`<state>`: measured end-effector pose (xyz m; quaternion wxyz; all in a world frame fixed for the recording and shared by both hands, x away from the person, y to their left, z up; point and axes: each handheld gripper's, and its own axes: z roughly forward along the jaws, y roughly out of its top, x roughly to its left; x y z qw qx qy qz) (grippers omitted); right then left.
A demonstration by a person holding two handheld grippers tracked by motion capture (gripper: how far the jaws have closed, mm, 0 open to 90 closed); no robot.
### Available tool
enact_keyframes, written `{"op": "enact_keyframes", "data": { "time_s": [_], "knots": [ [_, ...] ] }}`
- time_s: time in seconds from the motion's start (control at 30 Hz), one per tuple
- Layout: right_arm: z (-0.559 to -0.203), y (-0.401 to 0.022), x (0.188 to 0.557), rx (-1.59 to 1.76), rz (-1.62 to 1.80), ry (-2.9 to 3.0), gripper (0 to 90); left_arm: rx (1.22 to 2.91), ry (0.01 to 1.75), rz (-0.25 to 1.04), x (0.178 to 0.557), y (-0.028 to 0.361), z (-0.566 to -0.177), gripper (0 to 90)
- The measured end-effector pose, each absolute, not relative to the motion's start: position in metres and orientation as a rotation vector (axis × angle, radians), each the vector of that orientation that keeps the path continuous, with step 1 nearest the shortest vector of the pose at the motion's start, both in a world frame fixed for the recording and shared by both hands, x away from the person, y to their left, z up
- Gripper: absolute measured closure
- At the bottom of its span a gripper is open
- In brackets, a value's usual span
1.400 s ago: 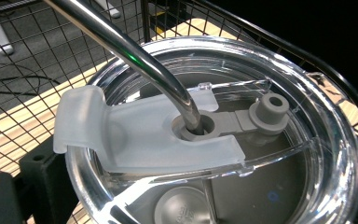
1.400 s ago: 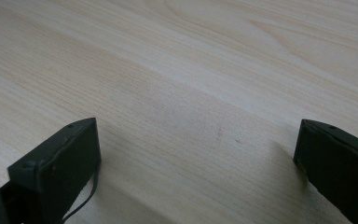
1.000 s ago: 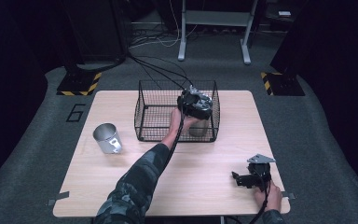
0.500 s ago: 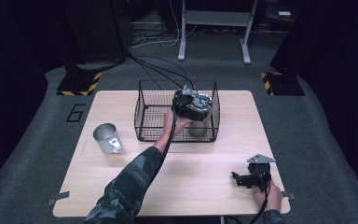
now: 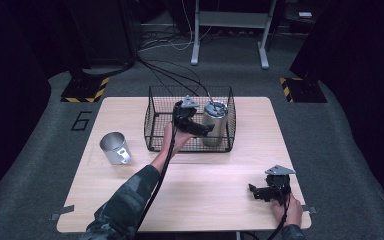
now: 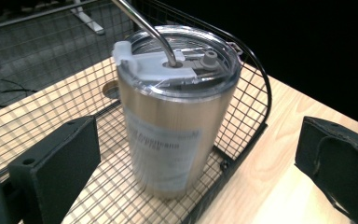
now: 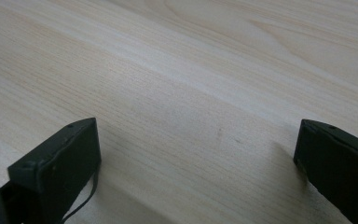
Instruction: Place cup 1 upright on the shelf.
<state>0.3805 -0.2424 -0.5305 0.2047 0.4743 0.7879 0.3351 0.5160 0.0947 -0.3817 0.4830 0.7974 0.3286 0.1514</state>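
A steel tumbler (image 5: 214,122) with a clear lid and a metal straw stands upright in the right part of a black wire basket (image 5: 152,120). My left gripper (image 5: 204,130) hovers inside the basket just left of the tumbler. In the left gripper view the tumbler (image 6: 177,121) stands between the wide-open jaws, and neither jaw touches it. The basket's wire wall (image 6: 261,84) curves behind it. My right gripper (image 5: 256,192) rests low near the table's front right corner. In the right gripper view it (image 7: 196,135) is open over bare wood (image 7: 191,70).
A shiny metal cup (image 5: 114,147) stands on the wooden table (image 5: 205,200), left of the basket. Cables run from the basket area back over the dark carpet. A desk frame stands beyond the table, and black cases with striped bases flank it.
My left gripper has drawn back to the left and lower, off the tumbler, which now shows uncovered in the basket. The right gripper has stayed in place.
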Motion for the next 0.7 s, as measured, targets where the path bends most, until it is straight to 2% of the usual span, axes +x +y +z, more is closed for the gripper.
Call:
{"op": "enact_keyframes", "data": {
  "time_s": [0.07,0.1,0.7],
  "knots": [
    [-0.531,-0.242,0.38,1.322,0.934,2.197,0.0,1.943,0.801,0.369,0.516,0.095,-0.382,0.0],
    [-0.531,-0.242,0.38,1.322,0.934,2.197,0.0,1.937,0.786,0.383,0.497,0.114,-0.378,0.0],
    [-0.53,-0.243,0.381,1.318,0.933,2.198,0.0,1.957,0.813,0.465,0.457,0.166,-0.376,0.0]
  ]
}}
